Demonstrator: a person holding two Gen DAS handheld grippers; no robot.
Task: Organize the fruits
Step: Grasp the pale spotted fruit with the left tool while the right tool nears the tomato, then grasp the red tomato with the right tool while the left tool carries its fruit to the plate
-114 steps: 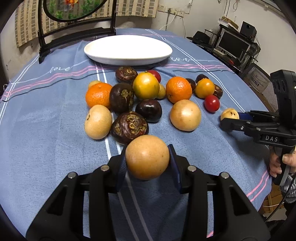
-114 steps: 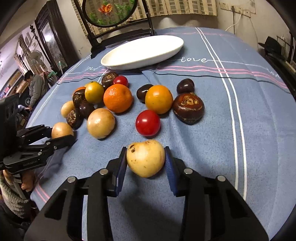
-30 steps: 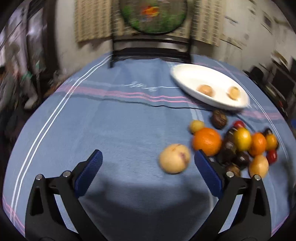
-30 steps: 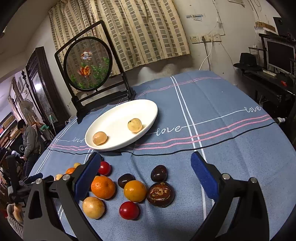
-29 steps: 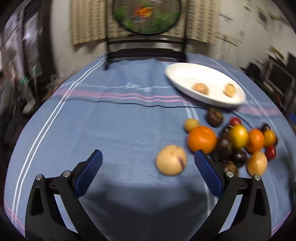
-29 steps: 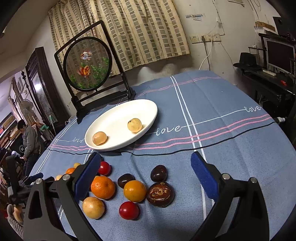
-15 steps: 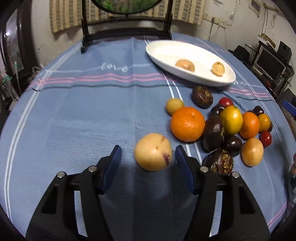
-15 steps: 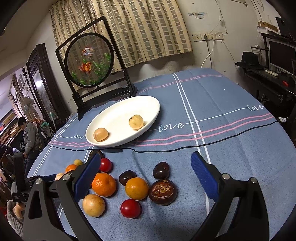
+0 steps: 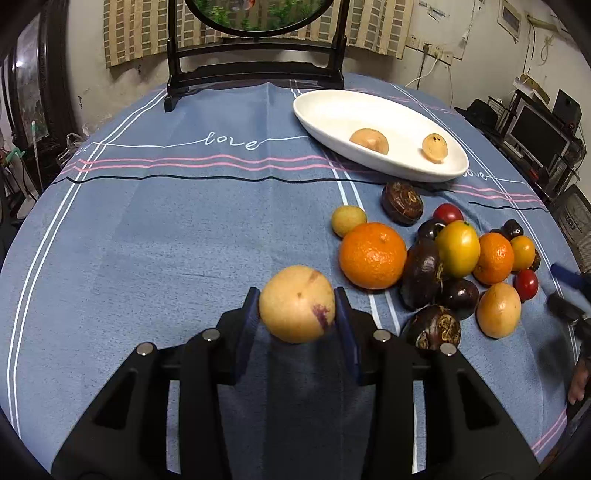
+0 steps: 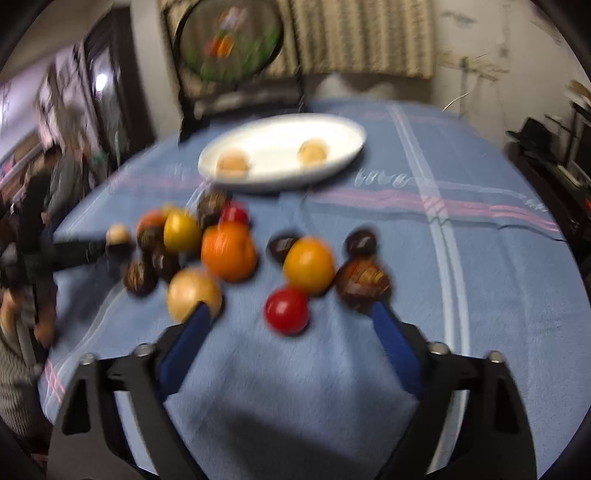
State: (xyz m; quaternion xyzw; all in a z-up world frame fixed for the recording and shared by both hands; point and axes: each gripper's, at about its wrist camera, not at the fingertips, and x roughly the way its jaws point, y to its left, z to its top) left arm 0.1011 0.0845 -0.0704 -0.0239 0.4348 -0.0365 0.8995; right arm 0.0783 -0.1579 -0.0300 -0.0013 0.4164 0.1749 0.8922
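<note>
My left tongs (image 9: 297, 306) have just closed on the round tan purple-blotched fruit (image 9: 296, 303); right tongs (image 10: 291, 321), still wide, are narrowing around the small red tomato (image 10: 286, 311) (blurred). Smooth skins could slip.

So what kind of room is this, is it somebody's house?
Most likely a lived-in room in a home, not a lab. A round table wears a blue tablecloth stitched with "love", striped curtains hang on the back wall, and a decorative round screen on a dark stand sits behind the white oval dish.
</note>
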